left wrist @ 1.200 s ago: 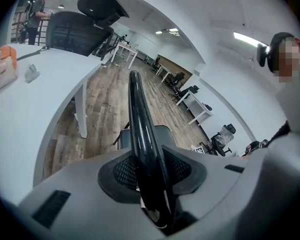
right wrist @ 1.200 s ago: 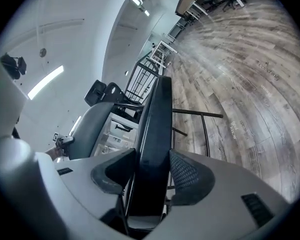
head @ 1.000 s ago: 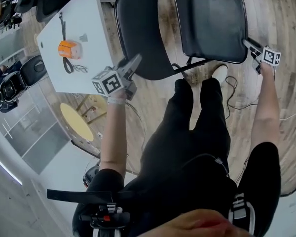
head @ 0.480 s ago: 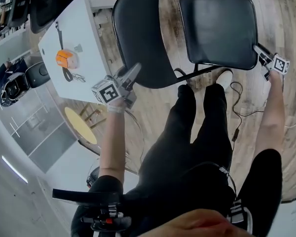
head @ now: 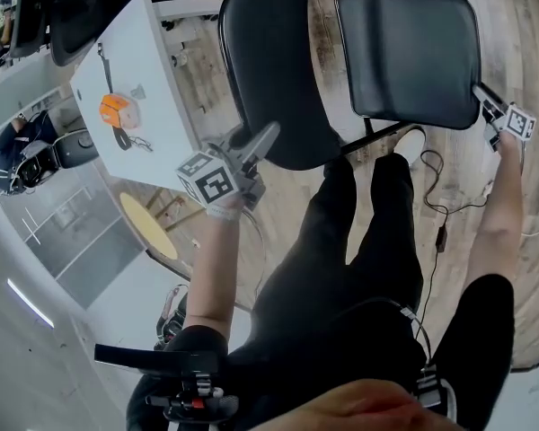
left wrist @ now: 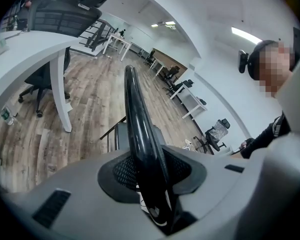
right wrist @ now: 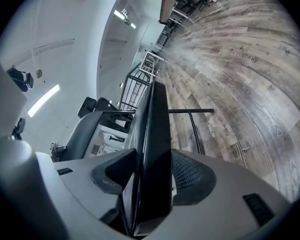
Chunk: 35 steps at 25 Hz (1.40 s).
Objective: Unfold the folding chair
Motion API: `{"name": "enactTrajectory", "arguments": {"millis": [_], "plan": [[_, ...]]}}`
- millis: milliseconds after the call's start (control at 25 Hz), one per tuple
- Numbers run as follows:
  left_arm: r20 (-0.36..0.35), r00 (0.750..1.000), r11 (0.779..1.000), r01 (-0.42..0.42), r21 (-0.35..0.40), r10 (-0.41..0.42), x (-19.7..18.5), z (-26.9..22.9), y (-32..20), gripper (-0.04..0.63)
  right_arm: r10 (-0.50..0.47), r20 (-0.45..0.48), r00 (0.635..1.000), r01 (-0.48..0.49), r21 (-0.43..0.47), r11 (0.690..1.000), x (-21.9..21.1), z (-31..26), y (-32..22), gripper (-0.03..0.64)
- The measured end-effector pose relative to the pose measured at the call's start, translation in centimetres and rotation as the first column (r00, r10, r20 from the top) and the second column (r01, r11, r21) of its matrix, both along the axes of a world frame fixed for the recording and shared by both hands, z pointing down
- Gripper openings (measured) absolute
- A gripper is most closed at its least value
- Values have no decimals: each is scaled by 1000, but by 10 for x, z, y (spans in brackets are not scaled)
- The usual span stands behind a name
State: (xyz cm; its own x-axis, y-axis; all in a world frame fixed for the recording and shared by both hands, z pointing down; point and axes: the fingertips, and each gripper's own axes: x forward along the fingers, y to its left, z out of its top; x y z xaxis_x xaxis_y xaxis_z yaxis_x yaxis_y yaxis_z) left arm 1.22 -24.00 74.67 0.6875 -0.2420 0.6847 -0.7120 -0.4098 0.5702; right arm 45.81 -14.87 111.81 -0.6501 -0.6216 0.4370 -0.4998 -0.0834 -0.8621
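A black folding chair stands in front of me on the wood floor. In the head view its curved backrest (head: 278, 61) is at the top middle and its padded seat (head: 409, 52) lies to the right of it. My left gripper (head: 262, 140) is shut on the backrest's lower edge. In the left gripper view that rim (left wrist: 140, 134) runs between the pads (left wrist: 121, 173). My right gripper (head: 483, 99) is shut on the seat's right corner. The seat's edge (right wrist: 157, 134) fills the gap between its jaws in the right gripper view.
A white table (head: 153, 57) stands to the left with an orange object (head: 115, 110) and a black strap on it. The person's legs (head: 341, 268) are just below the chair. A cable (head: 436, 218) trails on the floor at the right. A yellow round stool (head: 144, 225) sits lower left.
Both grippers have shifted right in the head view, keeping their grips. The left one also came lower with the backrest, and the seat now shows broader.
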Motion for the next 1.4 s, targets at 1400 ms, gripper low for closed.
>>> {"name": "enactTrajectory", "arguments": {"millis": [1400], "plan": [[185, 975, 632, -222, 742, 125, 45, -177, 12, 224, 194, -666, 720, 240, 501, 832, -188, -371, -24, 224]]}}
